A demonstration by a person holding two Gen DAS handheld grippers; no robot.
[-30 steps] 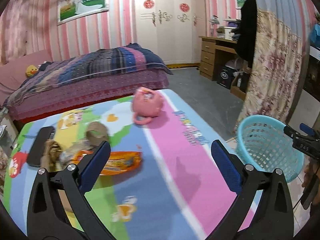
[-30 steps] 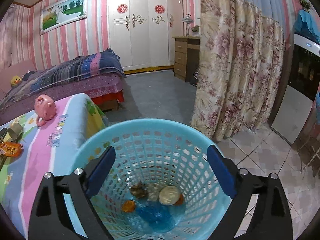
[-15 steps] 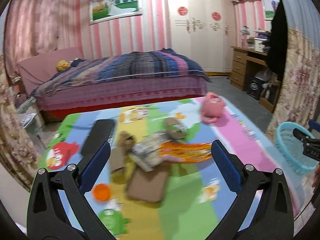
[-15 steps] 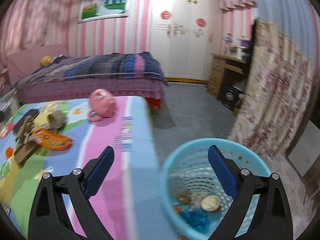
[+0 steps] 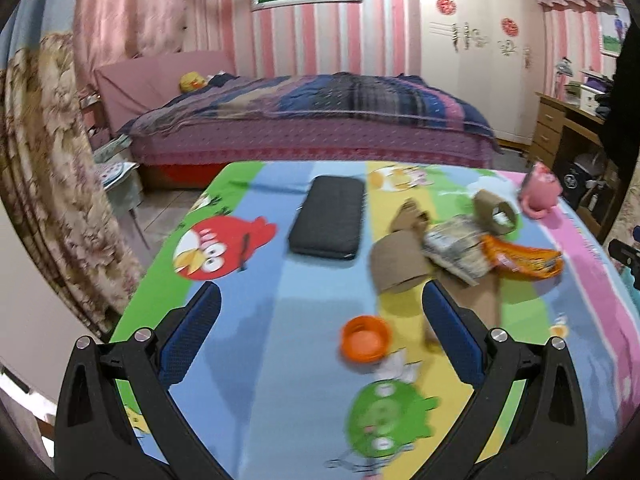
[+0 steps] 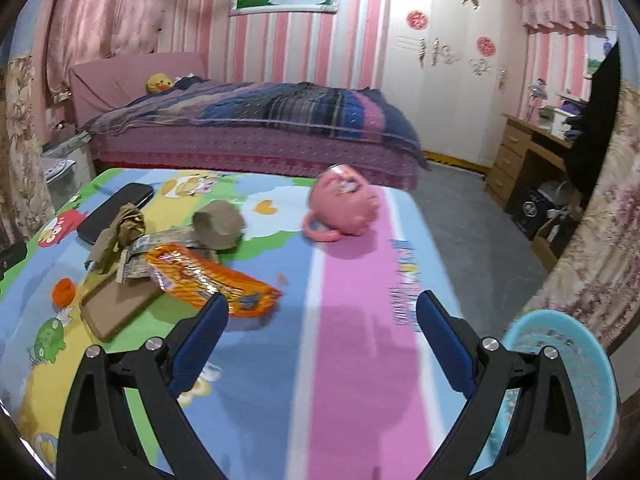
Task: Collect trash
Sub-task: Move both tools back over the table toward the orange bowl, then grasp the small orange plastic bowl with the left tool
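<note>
I have swung both claws back from the basket [image 6: 560,364] toward the table [image 5: 260,320]. My right claw [image 6: 322,320], a second ago over the basket, now faces the orange wrapper [image 6: 208,276], wide open and empty. My left claw [image 5: 320,320] is wide open and empty too, above the orange cap [image 5: 365,338]. The trash pile [image 5: 452,248] lies mid-table, so another pickup comes next, I judge.
</note>
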